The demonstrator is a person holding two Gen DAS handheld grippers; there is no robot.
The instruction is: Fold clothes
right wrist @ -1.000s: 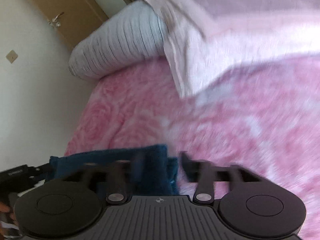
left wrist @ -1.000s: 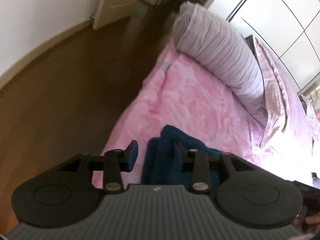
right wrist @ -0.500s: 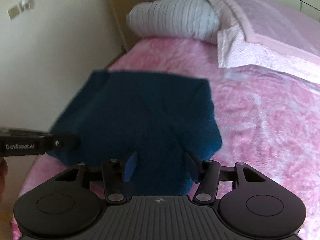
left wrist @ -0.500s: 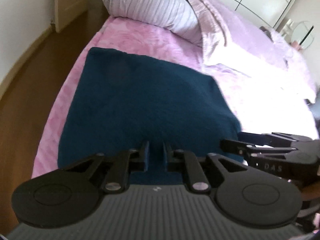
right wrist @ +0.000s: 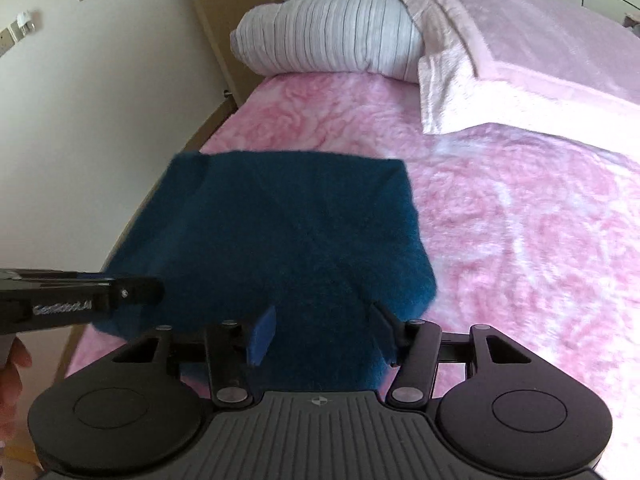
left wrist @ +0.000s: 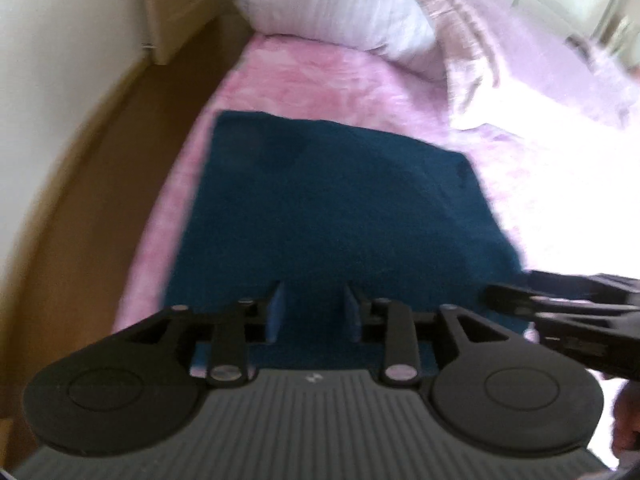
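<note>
- Dark blue garment (right wrist: pixel 280 232): it is lying spread flat on the pink bedspread (right wrist: pixel 520 240), near the bed's left edge, below the striped pillow (right wrist: pixel 332 40).
- Left gripper (left wrist: pixel 314 310): I am opening its jaws above the near hem; the cloth is showing between them, unpinched.
- Right gripper (right wrist: pixel 322 332): I am holding it parted over the near hem, gripping nothing.
- Risk: a shallow pinch may be catching one layer only, so the fold could be dragging crooked or sliding toward the floor.

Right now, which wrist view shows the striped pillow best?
The right wrist view: the striped pillow is sharp, its dark lines clear. In the left wrist view the same pillow is motion-blurred and washed out, its stripes barely visible.
</note>
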